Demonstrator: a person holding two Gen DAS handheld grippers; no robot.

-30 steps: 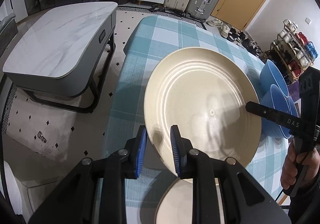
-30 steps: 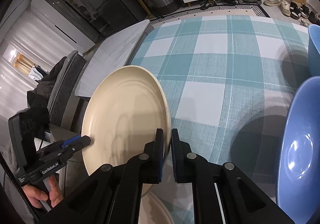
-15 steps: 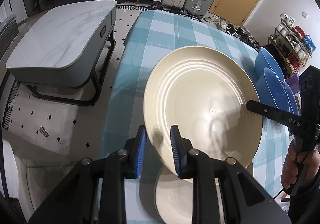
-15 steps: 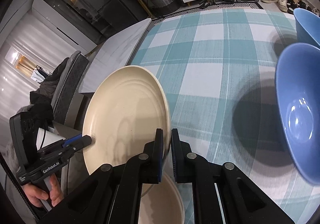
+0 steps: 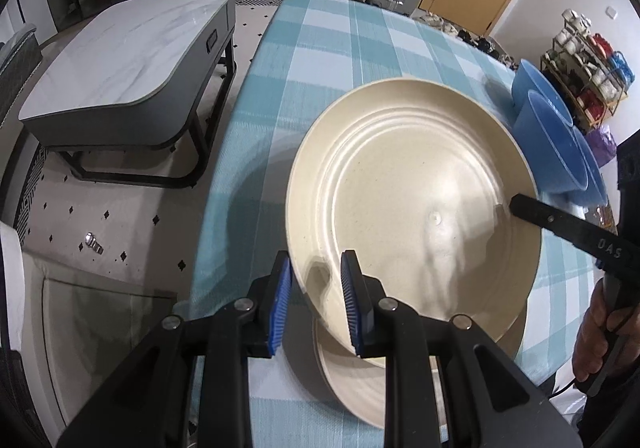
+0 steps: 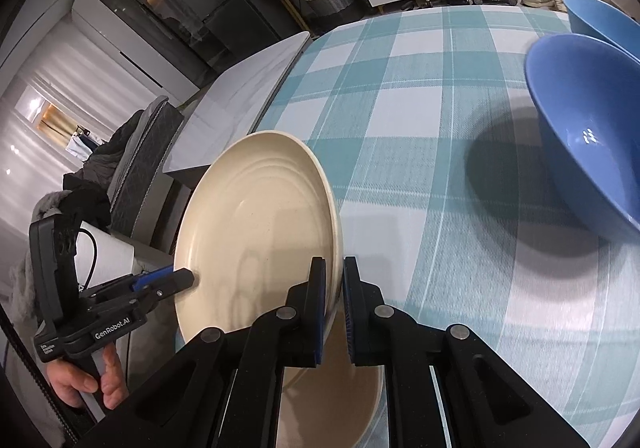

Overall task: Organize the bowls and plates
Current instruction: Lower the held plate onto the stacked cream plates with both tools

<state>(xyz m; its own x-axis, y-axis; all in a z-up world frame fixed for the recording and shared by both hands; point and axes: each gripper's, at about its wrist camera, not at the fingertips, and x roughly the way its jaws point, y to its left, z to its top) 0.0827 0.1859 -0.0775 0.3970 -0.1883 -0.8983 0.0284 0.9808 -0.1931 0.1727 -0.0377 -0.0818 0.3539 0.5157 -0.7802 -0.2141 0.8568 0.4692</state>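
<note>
A large cream plate (image 5: 400, 188) (image 6: 256, 232) hangs tilted above the blue-checked table (image 5: 340, 48), carried by both grippers. My left gripper (image 5: 316, 288) is shut on its near-left rim; in the right wrist view its blue fingertip (image 6: 160, 280) sits on the plate's left edge. My right gripper (image 6: 334, 288) is shut on the opposite rim, and its black finger (image 5: 532, 208) lies over the plate's right side. A second cream plate (image 5: 352, 380) (image 6: 332, 388) lies flat on the cloth directly below. Two blue bowls (image 5: 552, 144) (image 6: 588, 136) stand farther along the table.
A grey marble-topped low table (image 5: 120, 56) stands on the floor left of the checked table. A rack of cups (image 5: 588, 64) is at the far right, suitcases and drawers at the back. A hand (image 5: 600, 328) (image 6: 88, 380) holds each gripper handle.
Both grippers have carried the plate back toward the near end of the table. The lower plate has come further into view beneath it, and the blue bowls have receded.
</note>
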